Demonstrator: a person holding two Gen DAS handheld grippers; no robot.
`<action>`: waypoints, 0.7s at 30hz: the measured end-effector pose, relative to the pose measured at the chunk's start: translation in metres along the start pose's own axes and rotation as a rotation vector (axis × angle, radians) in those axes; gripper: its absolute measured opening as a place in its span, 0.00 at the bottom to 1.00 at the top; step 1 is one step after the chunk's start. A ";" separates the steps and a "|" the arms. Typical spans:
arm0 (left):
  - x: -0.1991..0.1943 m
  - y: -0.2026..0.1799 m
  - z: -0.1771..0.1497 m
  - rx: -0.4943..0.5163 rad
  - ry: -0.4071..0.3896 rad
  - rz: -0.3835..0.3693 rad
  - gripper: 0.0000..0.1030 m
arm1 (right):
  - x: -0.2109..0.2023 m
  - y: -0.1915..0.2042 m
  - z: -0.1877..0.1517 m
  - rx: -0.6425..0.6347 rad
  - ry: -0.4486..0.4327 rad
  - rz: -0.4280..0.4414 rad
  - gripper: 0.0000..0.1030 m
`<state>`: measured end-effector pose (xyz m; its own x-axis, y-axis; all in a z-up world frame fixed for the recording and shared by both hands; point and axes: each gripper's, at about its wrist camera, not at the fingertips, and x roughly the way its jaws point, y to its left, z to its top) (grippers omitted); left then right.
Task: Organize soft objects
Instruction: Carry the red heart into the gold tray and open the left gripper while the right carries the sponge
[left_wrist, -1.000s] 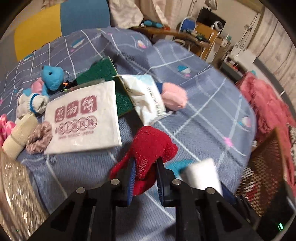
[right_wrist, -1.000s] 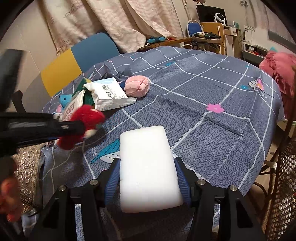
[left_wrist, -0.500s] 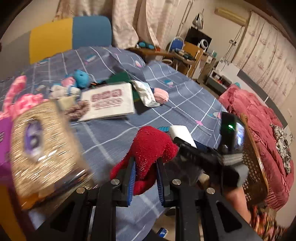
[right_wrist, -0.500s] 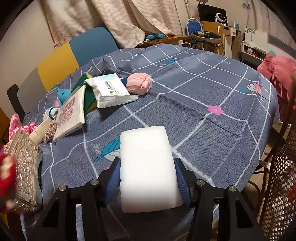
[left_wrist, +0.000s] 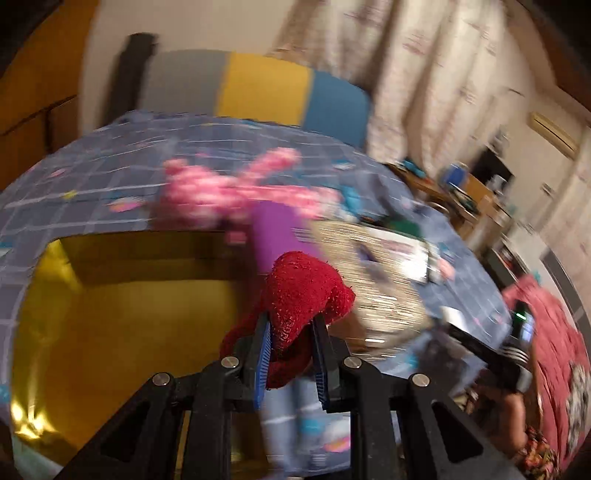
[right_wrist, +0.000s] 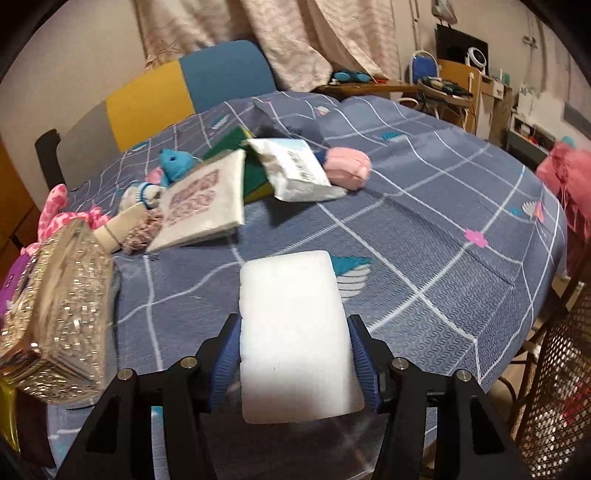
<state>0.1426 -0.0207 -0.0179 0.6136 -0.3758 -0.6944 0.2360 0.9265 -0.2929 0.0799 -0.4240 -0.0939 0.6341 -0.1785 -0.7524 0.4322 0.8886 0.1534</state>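
A red fuzzy sock (left_wrist: 299, 295) is pinched in my left gripper (left_wrist: 291, 354), which is shut on it and hangs over the near right side of an open yellow box (left_wrist: 122, 325). The left wrist view is blurred by motion. My right gripper (right_wrist: 293, 358) is shut on a white foam sponge (right_wrist: 295, 332), held above the blue checked tablecloth (right_wrist: 424, 229). Further back on the cloth lie a pink plush bun (right_wrist: 349, 168), a blue teddy (right_wrist: 173, 162), a pink spotted plush (left_wrist: 225, 192) and a fuzzy scrunchie (right_wrist: 142, 230).
A glittery box (right_wrist: 55, 302) stands at the table's left, with a purple object (left_wrist: 277, 229) beside it. Two tissue packs (right_wrist: 205, 199) and a green pad (right_wrist: 255, 173) lie mid-table. A wicker chair (right_wrist: 554, 387) stands at the right edge, with a pink blanket (left_wrist: 554, 369) near it.
My left gripper swung far left with the red sock, from above the tissue packs to over the yellow box. The right gripper shifted slightly, still holding the sponge.
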 end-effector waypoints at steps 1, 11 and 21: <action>0.000 0.016 0.001 -0.023 0.001 0.029 0.19 | -0.004 0.003 0.000 -0.004 -0.006 0.003 0.56; 0.036 0.155 0.014 -0.220 0.088 0.239 0.19 | -0.067 0.050 0.003 0.007 -0.147 0.080 0.56; 0.074 0.219 0.038 -0.337 0.129 0.367 0.31 | -0.140 0.140 0.001 -0.121 -0.292 0.302 0.56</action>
<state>0.2683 0.1549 -0.1080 0.5078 -0.0456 -0.8603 -0.2466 0.9491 -0.1958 0.0518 -0.2750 0.0338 0.8827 0.0007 -0.4699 0.1321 0.9593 0.2497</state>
